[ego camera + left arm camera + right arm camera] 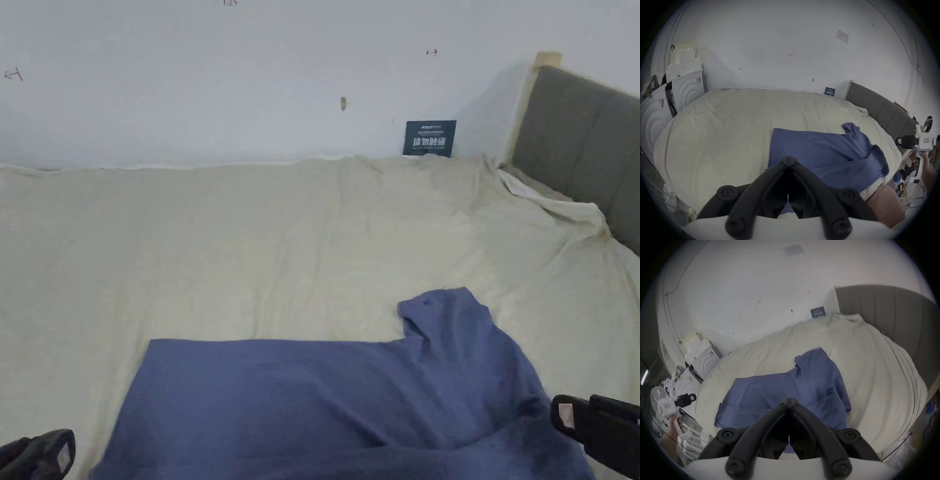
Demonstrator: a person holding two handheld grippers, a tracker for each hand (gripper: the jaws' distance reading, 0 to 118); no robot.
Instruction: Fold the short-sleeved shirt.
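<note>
Shirt [350,400] lies partly folded on the bed [250,250]; both grippers, left [788,160] and right [789,400], hover clenched, empty.

matt blue cloth shirt [350,400], creased cloth sheet [250,250]

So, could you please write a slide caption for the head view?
Blue short-sleeved shirt spread on a beige bedsheet, with the left gripper and right gripper at its sides.

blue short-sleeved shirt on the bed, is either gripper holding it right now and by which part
Nothing is held. The blue short-sleeved cotton shirt lies loose on the cream bed sheet. The left gripper and right gripper both have their jaws closed together with no cloth between them.
</note>
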